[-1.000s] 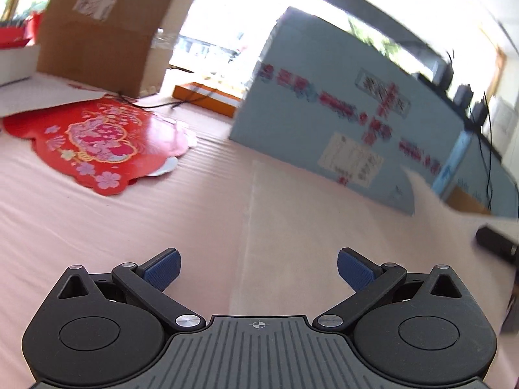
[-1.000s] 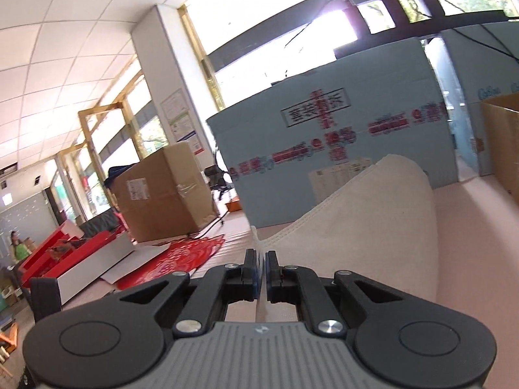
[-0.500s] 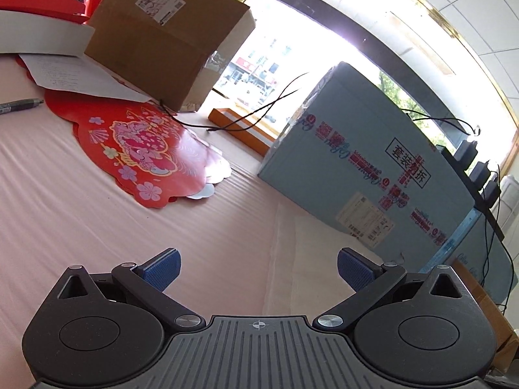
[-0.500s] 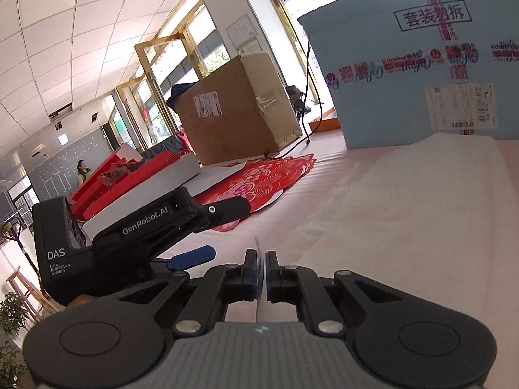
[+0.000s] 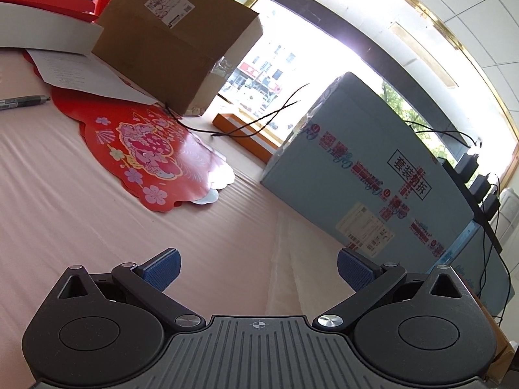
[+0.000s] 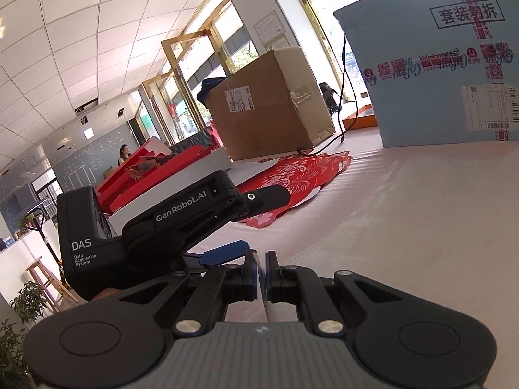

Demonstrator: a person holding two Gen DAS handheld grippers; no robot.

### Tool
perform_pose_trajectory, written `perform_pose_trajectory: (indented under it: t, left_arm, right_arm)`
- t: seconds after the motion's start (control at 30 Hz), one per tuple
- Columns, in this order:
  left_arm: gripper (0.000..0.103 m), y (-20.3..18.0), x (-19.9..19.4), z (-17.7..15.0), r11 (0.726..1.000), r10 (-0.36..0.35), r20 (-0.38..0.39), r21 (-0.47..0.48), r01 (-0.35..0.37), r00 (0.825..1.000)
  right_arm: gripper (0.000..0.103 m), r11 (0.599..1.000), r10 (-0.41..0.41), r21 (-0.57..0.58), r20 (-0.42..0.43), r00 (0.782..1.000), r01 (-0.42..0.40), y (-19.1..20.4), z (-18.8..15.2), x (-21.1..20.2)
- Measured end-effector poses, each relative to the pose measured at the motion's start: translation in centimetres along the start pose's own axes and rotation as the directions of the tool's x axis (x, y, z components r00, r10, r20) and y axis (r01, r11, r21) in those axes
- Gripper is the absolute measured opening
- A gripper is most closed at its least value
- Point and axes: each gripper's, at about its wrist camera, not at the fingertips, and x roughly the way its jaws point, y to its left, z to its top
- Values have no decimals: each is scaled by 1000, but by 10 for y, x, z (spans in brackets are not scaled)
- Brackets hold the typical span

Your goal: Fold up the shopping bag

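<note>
The pen (image 5: pixel 22 101) is cut off at the frame edge, and the distant person (image 6: pixel 124 154) is too small to make out.

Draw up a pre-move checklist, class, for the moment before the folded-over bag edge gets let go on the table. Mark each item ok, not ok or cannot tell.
1. Right gripper shut on the shopping bag edge: ok, thin fabric sits between the pads.
2. Left gripper free to help: ok, jaws wide, nothing between them.
3. Bag lying flat on the table: ok where visible.
4. Edges lined up: cannot tell, the far side is out of view.
5. Red paper decoration clear of the bag: ok.
</note>
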Motion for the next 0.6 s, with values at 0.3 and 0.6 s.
perform_pose_trajectory:
  t: [0.3,0.6]
  left_arm:
    - [103,1,3,1,1000,14,-18,-5,-14,1000]
    - [103,3,3,2,1000,15,-15,-20,-15,1000]
  right_arm:
    - [61,998,11,65,-69,998,-7,-8,-3,9]
    - [89,1000,0,12,55,998,0,-8,11,-59]
